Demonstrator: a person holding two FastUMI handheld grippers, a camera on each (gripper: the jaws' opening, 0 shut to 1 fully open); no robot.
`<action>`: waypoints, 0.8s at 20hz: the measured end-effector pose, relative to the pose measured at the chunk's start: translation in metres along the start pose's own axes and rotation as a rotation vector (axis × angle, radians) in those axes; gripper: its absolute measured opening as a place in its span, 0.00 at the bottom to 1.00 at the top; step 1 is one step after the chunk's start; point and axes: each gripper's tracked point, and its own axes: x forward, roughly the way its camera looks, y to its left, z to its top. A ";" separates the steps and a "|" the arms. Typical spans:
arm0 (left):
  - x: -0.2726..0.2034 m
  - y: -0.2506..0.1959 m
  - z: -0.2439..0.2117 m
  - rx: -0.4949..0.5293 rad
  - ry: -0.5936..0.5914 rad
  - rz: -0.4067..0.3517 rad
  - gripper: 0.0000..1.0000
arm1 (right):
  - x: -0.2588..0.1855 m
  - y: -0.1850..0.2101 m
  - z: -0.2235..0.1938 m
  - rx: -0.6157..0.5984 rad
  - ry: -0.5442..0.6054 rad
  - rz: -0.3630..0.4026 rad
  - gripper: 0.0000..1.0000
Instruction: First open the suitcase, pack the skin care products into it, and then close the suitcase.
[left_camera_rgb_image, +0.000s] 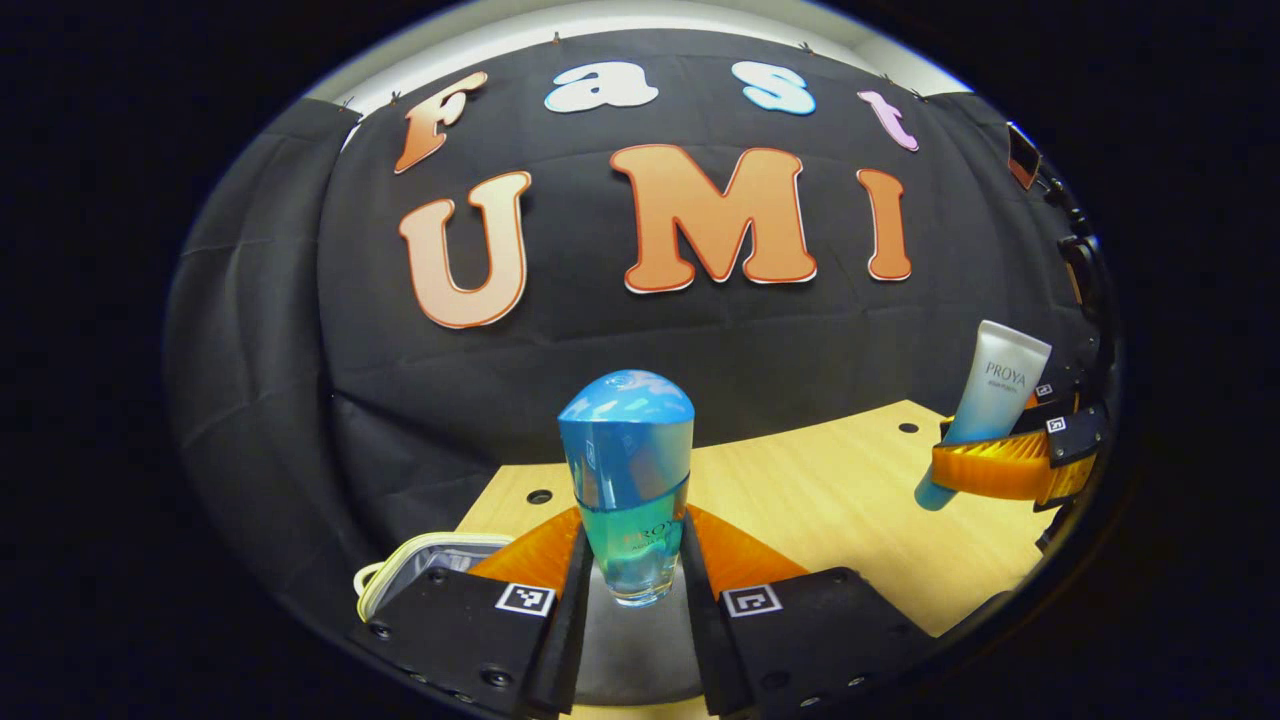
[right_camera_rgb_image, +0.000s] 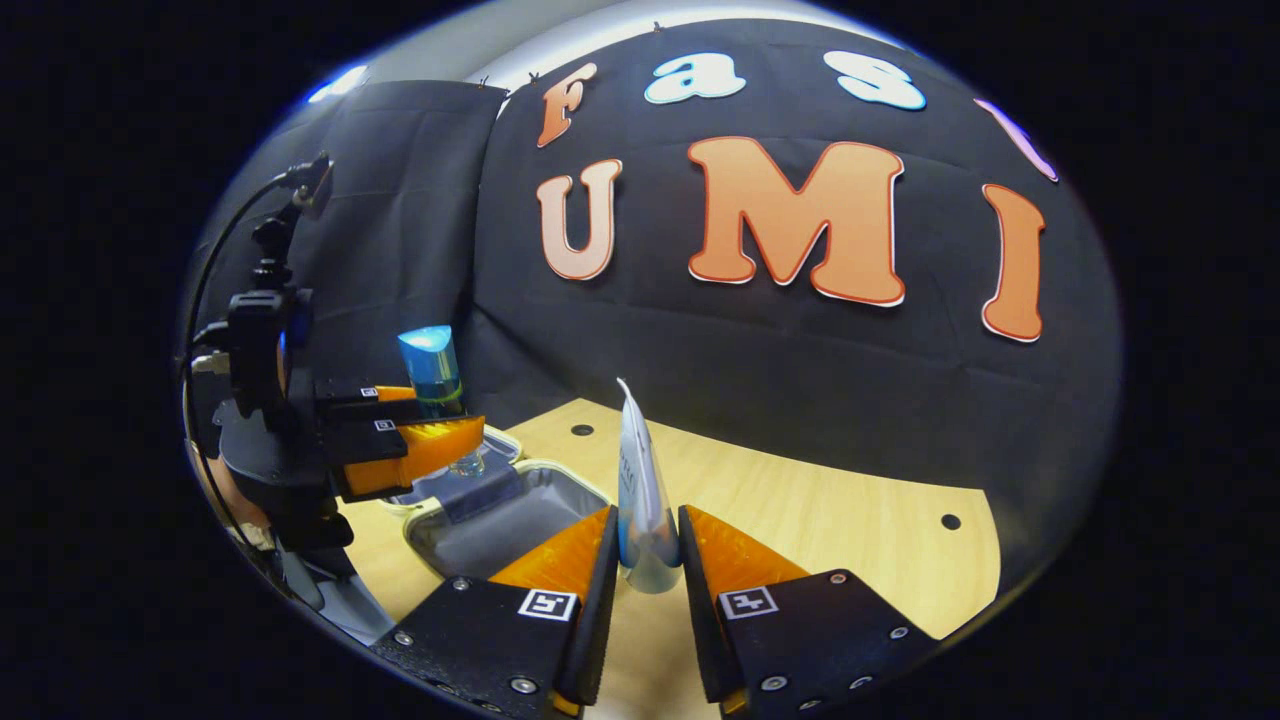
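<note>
Item one: a blue-tinted glass bottle with a rounded blue cap (left_camera_rgb_image: 628, 485), clamped upright between both fingers of the left gripper (left_camera_rgb_image: 633, 585), long axis vertical, cap upward. Item two: a white squeeze tube fading to pale blue at its cap end (right_camera_rgb_image: 640, 500), pinched between both fingers of the right gripper (right_camera_rgb_image: 645, 570), long axis near vertical, crimped end up and cap end down. Landmark: a small open suitcase with a cream rim and grey lining (right_camera_rgb_image: 500, 505), lying flat on the light wooden table (right_camera_rgb_image: 830, 520). From the suitcase, the left gripper and its bottle hang directly over the far-left part of the grey cavity, the bottle's base just above it and not touching; the right gripper and its tube stand just beside the suitcase's near-right edge, over bare table. The left hand is judged the nearer to a drop, needing mainly a descent, while the right must first travel sideways over the rim. Both grippers are held roughly level, fingers pointing forward toward the booth's black cloth wall (right_camera_rgb_image: 800, 380). Both products are off the table and not yet packed; the suitcase is open.
</note>
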 end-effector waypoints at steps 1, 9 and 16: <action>0.002 0.009 -0.008 -0.002 0.016 -0.005 0.46 | 0.004 0.007 -0.002 0.006 0.006 0.001 0.38; 0.025 0.046 -0.081 -0.022 0.163 -0.089 0.46 | 0.036 0.054 -0.026 0.072 0.079 -0.017 0.38; 0.048 0.057 -0.142 -0.070 0.344 -0.161 0.46 | 0.062 0.086 -0.042 0.123 0.131 -0.019 0.38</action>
